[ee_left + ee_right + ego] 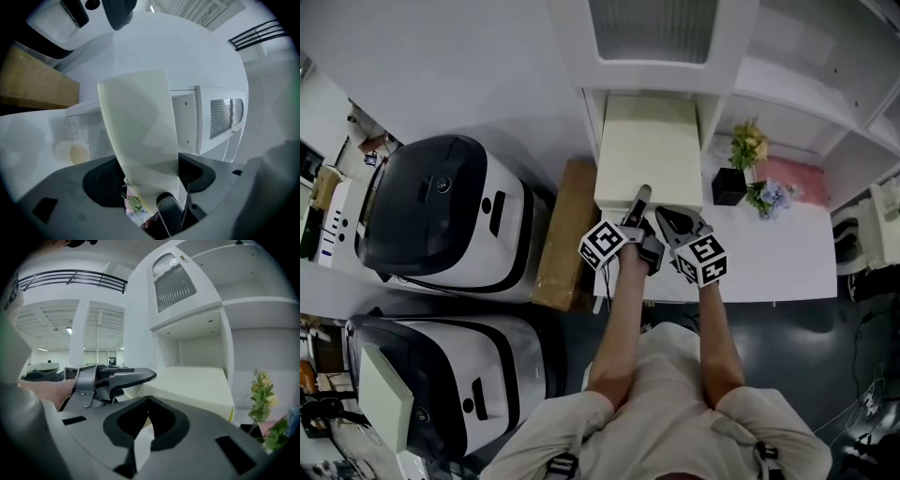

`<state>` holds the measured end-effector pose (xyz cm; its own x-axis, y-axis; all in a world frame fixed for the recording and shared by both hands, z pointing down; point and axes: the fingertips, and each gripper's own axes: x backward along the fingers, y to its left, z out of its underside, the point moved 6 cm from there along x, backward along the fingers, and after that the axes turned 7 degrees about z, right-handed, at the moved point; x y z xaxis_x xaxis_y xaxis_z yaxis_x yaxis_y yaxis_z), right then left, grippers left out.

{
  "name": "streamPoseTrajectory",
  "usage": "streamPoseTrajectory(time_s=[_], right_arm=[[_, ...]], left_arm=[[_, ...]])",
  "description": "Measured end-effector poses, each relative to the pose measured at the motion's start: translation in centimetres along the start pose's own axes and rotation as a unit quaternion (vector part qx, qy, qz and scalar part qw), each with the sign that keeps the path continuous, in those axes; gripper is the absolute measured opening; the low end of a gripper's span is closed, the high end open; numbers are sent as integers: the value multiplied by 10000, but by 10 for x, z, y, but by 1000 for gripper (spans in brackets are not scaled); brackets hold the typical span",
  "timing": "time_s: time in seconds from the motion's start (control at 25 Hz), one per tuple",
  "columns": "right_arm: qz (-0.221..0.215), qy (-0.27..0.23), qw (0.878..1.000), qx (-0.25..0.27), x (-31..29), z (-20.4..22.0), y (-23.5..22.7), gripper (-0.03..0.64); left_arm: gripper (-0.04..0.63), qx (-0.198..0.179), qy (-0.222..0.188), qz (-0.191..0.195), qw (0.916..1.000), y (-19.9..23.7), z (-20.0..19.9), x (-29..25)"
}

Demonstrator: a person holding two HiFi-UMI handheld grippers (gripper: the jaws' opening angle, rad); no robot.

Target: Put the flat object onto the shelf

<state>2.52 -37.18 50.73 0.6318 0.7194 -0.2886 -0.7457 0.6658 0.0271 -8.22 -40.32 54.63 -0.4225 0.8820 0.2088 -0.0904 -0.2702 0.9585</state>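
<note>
My left claw (147,190) is pinching the near edge of the cream board (649,150). My right claw (147,400) is pressed together with nothing in it, nosed up just beside that same edge. The board's far end is already inside the white shelf (592,117) bay, and the near end sticks out past its front edge. It's a smooth, matte, stiff-looking rectangle, fairly thick. I'd keep it level, centred between the side walls, and slide it straight in.

Flat object (649,150) partway inside shelf (727,66)
</note>
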Motion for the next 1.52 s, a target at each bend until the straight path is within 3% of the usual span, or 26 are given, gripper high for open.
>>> streamPoseTrajectory(time_s=[1.52], right_arm=[[355,-50,9981,-508,-68,-27,-63,69]], left_arm=[[310,-567,272,-434,9971,13,-41,-60]])
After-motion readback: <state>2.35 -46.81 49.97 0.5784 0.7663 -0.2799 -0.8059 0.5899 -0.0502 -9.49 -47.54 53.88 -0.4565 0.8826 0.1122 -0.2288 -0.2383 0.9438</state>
